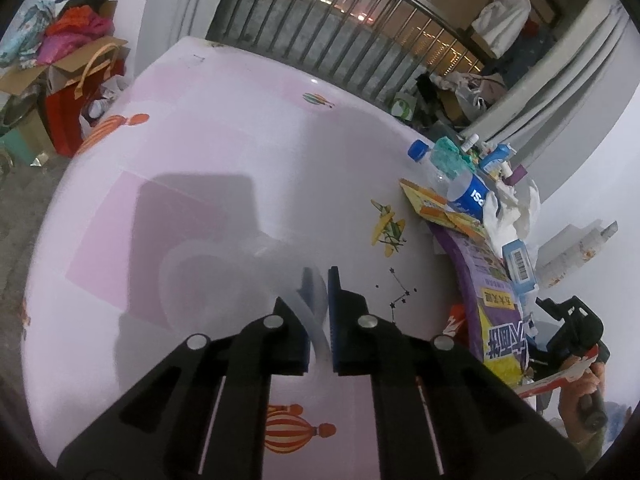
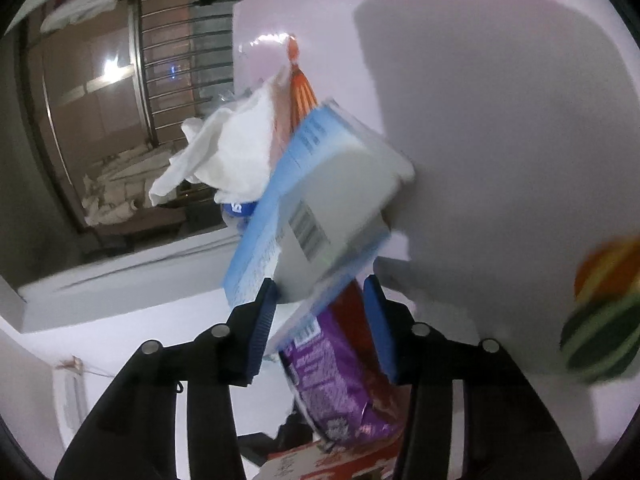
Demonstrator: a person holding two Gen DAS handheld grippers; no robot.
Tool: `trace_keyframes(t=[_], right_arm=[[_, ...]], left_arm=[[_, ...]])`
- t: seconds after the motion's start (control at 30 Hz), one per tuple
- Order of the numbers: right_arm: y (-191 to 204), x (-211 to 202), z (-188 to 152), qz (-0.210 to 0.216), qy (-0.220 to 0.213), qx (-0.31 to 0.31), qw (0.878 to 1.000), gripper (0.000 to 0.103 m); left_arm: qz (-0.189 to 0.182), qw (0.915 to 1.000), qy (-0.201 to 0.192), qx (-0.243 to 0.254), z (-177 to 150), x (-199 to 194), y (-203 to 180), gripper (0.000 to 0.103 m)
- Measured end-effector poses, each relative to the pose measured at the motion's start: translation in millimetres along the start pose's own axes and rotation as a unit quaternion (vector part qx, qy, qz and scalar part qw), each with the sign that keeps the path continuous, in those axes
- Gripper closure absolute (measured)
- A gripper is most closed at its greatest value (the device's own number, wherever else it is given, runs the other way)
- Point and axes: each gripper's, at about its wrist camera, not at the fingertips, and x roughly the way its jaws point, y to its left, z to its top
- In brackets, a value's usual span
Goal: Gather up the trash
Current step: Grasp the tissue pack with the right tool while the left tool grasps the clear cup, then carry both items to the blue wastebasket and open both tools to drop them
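My left gripper is shut on the rim of a clear plastic cup above the pink table. A pile of trash lies at the table's right edge: a water bottle with a blue cap, a white tissue, a purple bag and a blue-and-white carton. My right gripper shows in the left wrist view at the lower right. Its jaws are apart around the blue-and-white carton, with the purple bag below and the tissue beyond. I cannot tell whether the pads touch the carton.
Cardboard boxes, a red bag and clothes stand on the floor at the left. A barred window runs behind the table. More bags and clutter lie at the far right corner. A white wall is on the right.
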Motion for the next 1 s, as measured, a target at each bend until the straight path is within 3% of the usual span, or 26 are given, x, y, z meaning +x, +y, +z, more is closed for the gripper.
trace_keyframes(t=[0.17,0.37,0.5,0.73,0.87,1.0], right_arm=[[-6,10,-11,0.020,0.032,0.036,0.999,0.042],[6,18,-2,0.022,-0.009,0.046,0.999,0.040],[6,21,3,0.021,-0.029,0.062,0.997,0.053],[-8,7,0,0.063,-0.023,0.081,0.994,0.066],[-9,-12,0,0.095,-0.008,0.078,0.992,0.070],[-6,-40,1,0.126,-0.004,0.065,0.990,0.071]], left_arm=[[0.003,1.0000,-0.001,-0.005,-1,-6,2,0.098],[0.005,0.9998,-0.019,0.005,3,-22,-4,0.098],[0.011,0.9994,-0.031,0.009,7,-33,-7,0.098],[0.017,0.9972,-0.065,0.034,12,-71,-27,0.098],[-0.005,0.9945,-0.084,0.061,12,-95,-57,0.098],[-0.049,0.9890,-0.092,0.105,9,-110,-104,0.098]])
